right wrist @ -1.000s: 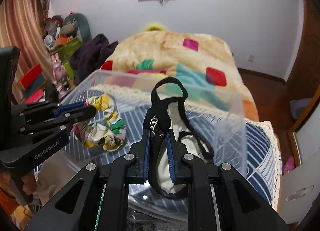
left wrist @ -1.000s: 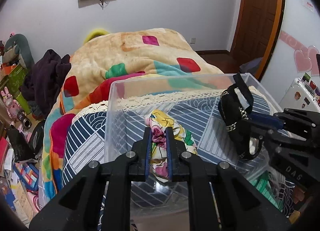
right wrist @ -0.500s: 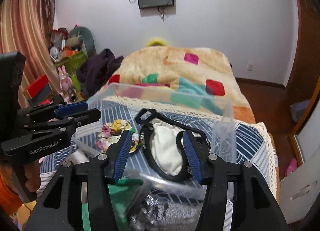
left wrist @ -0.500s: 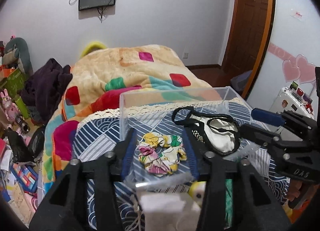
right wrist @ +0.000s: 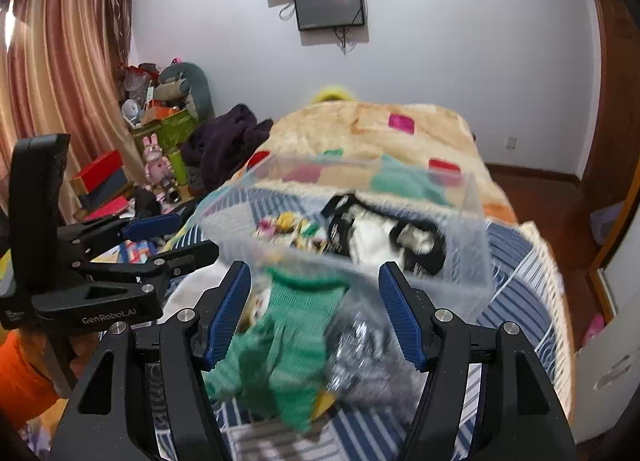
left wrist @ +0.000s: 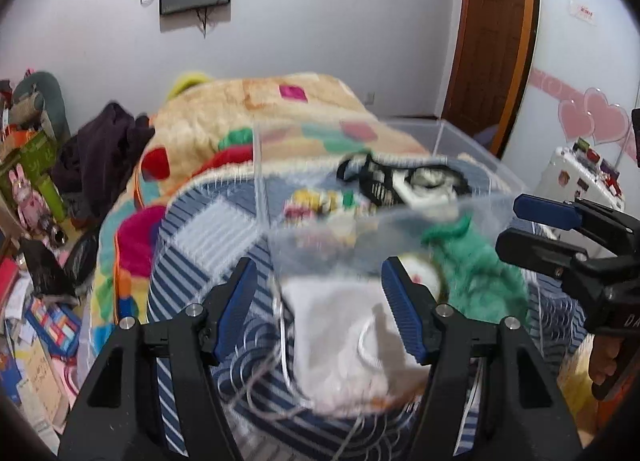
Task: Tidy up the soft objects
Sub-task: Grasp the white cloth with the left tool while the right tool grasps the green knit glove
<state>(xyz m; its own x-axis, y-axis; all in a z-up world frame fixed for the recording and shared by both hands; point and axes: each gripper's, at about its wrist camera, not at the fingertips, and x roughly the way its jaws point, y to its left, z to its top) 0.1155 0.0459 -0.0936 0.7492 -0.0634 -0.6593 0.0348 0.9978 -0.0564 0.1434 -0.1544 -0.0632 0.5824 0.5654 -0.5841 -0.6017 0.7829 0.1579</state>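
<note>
A clear plastic bin point(left wrist: 472, 149) point(right wrist: 464, 261) stands on the striped bedcover. Inside it lie a floral scrunchie point(left wrist: 316, 201) point(right wrist: 288, 227) and a black-and-white garment point(left wrist: 404, 181) point(right wrist: 384, 237). In front of the bin lie a white cloth point(left wrist: 344, 333), a green knitted piece point(left wrist: 476, 273) point(right wrist: 288, 345) and a grey bagged item point(right wrist: 368, 357). My left gripper point(left wrist: 320, 309) is open and empty above the white cloth. My right gripper point(right wrist: 316, 313) is open and empty above the green piece.
A patchwork blanket point(left wrist: 248, 121) covers the bed behind the bin. A dark purple garment point(left wrist: 100, 157) lies at the bed's left side. Boxes and toys point(right wrist: 160, 141) crowd the floor on the left. A white cabinet point(left wrist: 580, 177) stands on the right.
Both grippers opened and let go: the scrunchie and the black-and-white garment now lie in the bin. Both grippers pulled back and up, bringing the cloths in front of the bin into view.
</note>
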